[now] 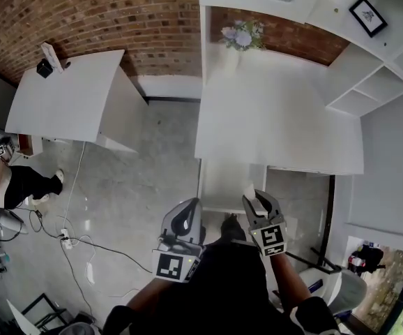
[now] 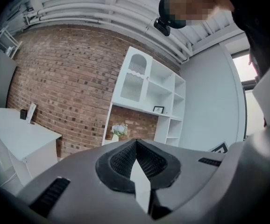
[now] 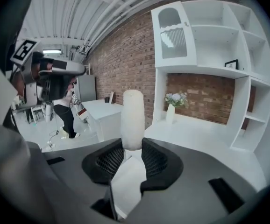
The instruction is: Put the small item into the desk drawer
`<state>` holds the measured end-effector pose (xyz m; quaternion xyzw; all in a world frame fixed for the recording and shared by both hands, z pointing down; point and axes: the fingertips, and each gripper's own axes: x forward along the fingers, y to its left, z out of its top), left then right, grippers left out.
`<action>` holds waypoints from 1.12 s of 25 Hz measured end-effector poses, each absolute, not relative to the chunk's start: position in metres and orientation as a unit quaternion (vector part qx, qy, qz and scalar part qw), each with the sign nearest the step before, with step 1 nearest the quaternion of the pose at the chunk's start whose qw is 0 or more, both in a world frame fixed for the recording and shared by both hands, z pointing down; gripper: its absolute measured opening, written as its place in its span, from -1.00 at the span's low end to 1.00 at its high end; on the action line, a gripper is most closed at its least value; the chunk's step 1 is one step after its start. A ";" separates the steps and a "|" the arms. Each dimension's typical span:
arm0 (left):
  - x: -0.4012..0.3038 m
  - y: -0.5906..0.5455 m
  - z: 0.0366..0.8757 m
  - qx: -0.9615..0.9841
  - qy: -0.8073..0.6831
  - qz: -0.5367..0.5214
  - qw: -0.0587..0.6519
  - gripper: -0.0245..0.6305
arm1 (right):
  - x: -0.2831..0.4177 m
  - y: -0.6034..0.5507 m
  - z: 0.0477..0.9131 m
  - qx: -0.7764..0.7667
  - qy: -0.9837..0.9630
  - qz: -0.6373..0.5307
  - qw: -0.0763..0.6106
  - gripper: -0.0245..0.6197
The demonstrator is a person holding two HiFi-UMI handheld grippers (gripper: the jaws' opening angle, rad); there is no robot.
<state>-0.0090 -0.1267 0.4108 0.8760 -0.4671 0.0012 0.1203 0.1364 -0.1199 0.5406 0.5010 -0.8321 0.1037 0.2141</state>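
The right gripper (image 3: 133, 149) has its jaws part open and pressed on a white tube-shaped item (image 3: 133, 118), which stands upright out of them. The left gripper (image 2: 136, 148) has its jaws together with nothing between them. Both grippers are near the front edge of the white desk (image 1: 278, 117), with open floor (image 1: 139, 187) to their left.

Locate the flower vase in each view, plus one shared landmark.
Head view: flower vase top centre, at the back of the white desk.
Left gripper view: low, left of centre.
Right gripper view: right of centre, under the shelf unit.
Shared landmark: framed picture in the shelf unit, right of the vase everywhere.
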 end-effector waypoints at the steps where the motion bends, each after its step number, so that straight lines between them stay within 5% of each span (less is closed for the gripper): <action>1: -0.006 -0.130 0.412 0.873 -0.472 0.003 0.121 -0.85 | 0.139 -0.125 0.550 0.492 -0.835 0.102 0.226 -0.51; 16: 0.016 -0.169 0.425 0.856 -0.500 0.007 0.129 -0.85 | 0.141 -0.140 0.709 0.337 -0.843 0.088 0.409 -0.51; 28: 0.025 -0.201 0.452 0.846 -0.507 0.026 0.161 -0.85 | 0.154 -0.148 0.838 0.291 -0.812 0.152 0.482 -0.51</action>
